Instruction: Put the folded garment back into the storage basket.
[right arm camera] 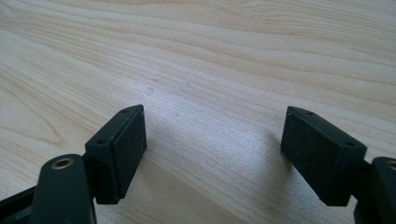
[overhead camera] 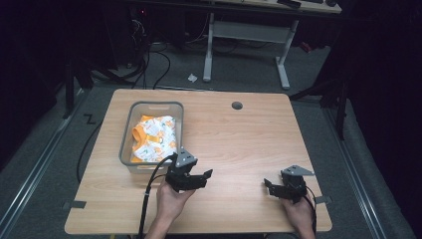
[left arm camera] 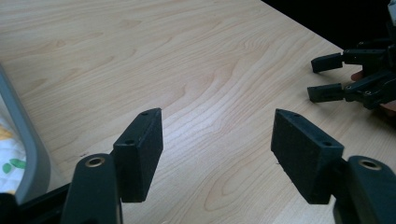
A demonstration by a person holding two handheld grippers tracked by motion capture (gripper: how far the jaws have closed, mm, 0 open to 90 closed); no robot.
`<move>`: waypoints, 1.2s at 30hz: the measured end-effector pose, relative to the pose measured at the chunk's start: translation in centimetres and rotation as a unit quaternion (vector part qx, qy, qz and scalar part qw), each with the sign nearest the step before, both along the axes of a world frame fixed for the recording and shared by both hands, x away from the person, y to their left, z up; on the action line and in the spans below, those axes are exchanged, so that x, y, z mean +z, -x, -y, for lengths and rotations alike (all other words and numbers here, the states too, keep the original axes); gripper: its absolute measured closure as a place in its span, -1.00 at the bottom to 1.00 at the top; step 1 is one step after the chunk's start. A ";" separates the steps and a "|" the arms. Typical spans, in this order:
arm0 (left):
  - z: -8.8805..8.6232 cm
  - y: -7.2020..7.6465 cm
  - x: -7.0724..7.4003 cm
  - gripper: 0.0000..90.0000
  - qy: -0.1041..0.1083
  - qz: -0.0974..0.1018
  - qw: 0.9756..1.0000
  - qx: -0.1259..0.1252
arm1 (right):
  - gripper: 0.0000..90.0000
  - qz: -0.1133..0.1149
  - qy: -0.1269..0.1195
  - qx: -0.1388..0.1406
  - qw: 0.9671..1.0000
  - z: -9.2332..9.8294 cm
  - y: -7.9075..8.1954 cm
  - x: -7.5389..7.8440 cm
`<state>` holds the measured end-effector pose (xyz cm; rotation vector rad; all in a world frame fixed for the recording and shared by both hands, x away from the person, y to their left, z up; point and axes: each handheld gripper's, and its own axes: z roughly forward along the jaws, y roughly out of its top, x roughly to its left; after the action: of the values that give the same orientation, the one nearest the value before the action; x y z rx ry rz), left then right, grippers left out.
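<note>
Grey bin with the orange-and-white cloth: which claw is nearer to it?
Left. The left claw sits just beside the grey bin's near right corner; the right claw is far across the table.

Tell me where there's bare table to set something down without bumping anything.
The widest free patch is the wood right of the grey bin, running past the round hole to the table's right edge. Bare wood also lies between the left tool and the right tool, both open. It's crowded at the bin, full of orange-and-white packets.

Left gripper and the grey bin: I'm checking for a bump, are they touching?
Cannot tell. In the high view the left gripper overlaps the grey bin's near corner; no gap or contact shows plainly.
</note>
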<state>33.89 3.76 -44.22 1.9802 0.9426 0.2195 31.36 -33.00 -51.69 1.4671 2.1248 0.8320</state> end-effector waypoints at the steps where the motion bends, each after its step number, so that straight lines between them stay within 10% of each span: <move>1: 0.0 0.0 0.0 -0.24 0.000 0.000 1.000 0.000 | -0.49 0.000 0.000 0.000 1.000 0.0 0.0 0.0; 36: 1.5 -1.4 -4.0 -0.22 -0.030 -0.039 0.999 0.001 | -0.49 0.000 0.000 0.000 1.000 0.0 0.0 0.0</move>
<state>35.29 2.24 -48.24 2.0565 0.9976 0.1745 31.36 -33.00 -51.69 1.4671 2.1247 0.8320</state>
